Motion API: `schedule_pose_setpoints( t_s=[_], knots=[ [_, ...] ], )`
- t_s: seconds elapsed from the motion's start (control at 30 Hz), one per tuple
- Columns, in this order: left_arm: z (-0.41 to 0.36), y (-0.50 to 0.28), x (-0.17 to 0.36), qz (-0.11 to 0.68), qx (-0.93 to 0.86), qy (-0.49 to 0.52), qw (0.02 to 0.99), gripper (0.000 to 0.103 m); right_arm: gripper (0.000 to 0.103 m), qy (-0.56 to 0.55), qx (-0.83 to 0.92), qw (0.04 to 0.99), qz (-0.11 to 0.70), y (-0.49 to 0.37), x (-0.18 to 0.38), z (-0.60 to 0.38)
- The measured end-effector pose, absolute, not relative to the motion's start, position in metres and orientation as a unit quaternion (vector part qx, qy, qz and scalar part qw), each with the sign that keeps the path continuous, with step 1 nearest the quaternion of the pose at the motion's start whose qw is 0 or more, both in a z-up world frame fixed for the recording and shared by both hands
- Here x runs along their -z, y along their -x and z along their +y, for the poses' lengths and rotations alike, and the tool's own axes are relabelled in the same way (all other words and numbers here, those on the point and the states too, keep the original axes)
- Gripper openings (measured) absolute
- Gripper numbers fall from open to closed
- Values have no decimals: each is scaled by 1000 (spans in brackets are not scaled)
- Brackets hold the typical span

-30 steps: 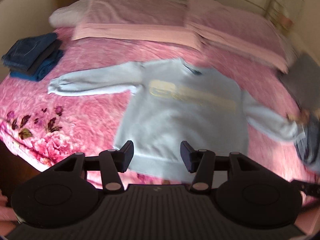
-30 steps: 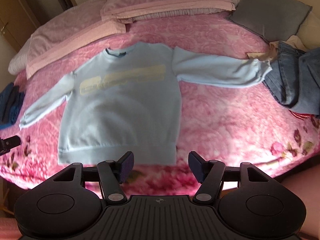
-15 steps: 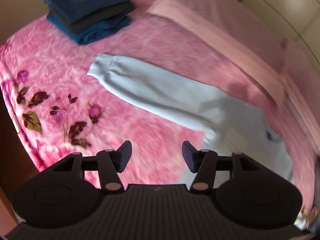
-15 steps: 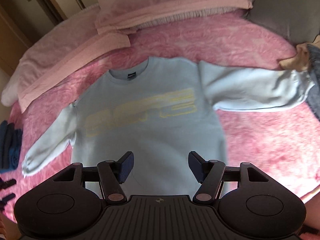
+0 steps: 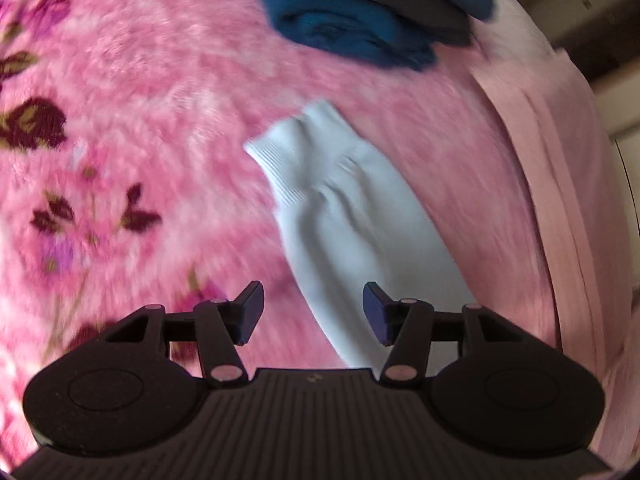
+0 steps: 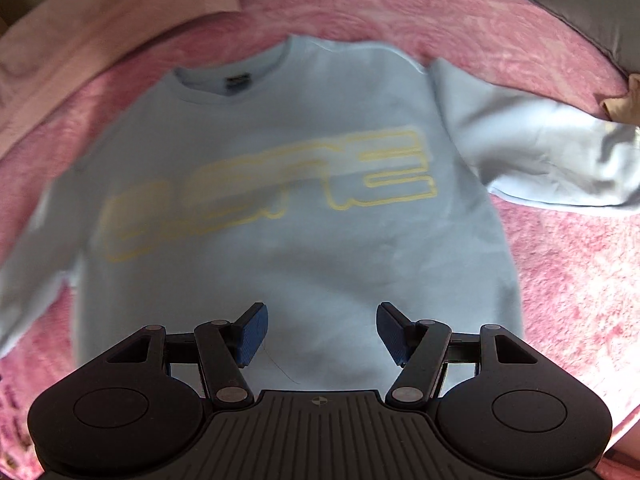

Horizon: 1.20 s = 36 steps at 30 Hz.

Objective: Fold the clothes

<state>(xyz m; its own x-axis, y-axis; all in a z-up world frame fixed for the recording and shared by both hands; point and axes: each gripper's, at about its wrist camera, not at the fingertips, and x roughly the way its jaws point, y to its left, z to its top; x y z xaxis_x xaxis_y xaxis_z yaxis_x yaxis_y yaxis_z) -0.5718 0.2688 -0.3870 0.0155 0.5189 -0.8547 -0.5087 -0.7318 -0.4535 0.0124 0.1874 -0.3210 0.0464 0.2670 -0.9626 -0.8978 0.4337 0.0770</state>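
Both tongs hang released above the sweatshirt (image 6: 300,160) on the bed (image 6: 560,260). The left tongs (image 5: 313,312) should pinch the sleeve (image 5: 352,216) near its cuff; the right tongs (image 6: 322,332) can pin the body flat.

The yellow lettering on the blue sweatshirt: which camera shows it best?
The right wrist view. It looks down on the sweatshirt's chest, so the whole yellow lettering shows, though blurred. The left wrist view shows only one sleeve on the pink blanket, no lettering.
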Motion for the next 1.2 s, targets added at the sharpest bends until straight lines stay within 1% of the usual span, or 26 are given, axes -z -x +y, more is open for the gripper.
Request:
schedule_pose_setpoints(
  t_s=[0.1,0.2,0.23,0.27,0.3,0.33,0.53,0.63,0.77,0.83,0.87,0.9,1.0,1.03,1.2],
  knots=[
    [272,582,400,-33,-710,602,363,50,64,301,-428,666,532,-26,335,187],
    [279,582,405,-44,-720,581,376,49,64,305,-423,668,531,-37,348,184],
    [281,580,405,-38,-724,571,385,44,64,308,-423,668,530,-41,353,184],
    [283,578,404,-32,-726,563,394,24,64,310,-423,667,529,-44,358,183],
    [287,577,404,-27,-723,560,403,6,64,314,-422,666,530,-46,362,182],
    [291,574,401,-23,-723,554,413,5,64,314,-424,664,530,-49,364,181],
    [309,512,334,-17,-723,447,525,5,64,310,-436,662,525,-68,363,174],
    [319,445,296,-24,-658,421,624,5,64,290,-435,674,522,-86,355,169],
    [312,328,264,-12,-495,417,763,5,64,269,-429,695,510,-110,343,166],
    [302,269,270,25,-398,440,805,19,64,257,-425,707,503,-121,338,165],
    [296,243,280,54,-370,453,810,36,64,248,-423,715,499,-126,336,164],
    [291,220,291,84,-348,464,810,41,64,239,-420,723,494,-131,335,163],
    [277,187,327,172,-329,490,789,38,64,226,-409,736,490,-142,336,164],
    [274,188,332,191,-329,488,786,36,64,215,-410,736,493,-145,336,165],
    [267,218,348,260,-347,473,767,35,64,143,-424,718,534,-151,348,171]
  ],
)
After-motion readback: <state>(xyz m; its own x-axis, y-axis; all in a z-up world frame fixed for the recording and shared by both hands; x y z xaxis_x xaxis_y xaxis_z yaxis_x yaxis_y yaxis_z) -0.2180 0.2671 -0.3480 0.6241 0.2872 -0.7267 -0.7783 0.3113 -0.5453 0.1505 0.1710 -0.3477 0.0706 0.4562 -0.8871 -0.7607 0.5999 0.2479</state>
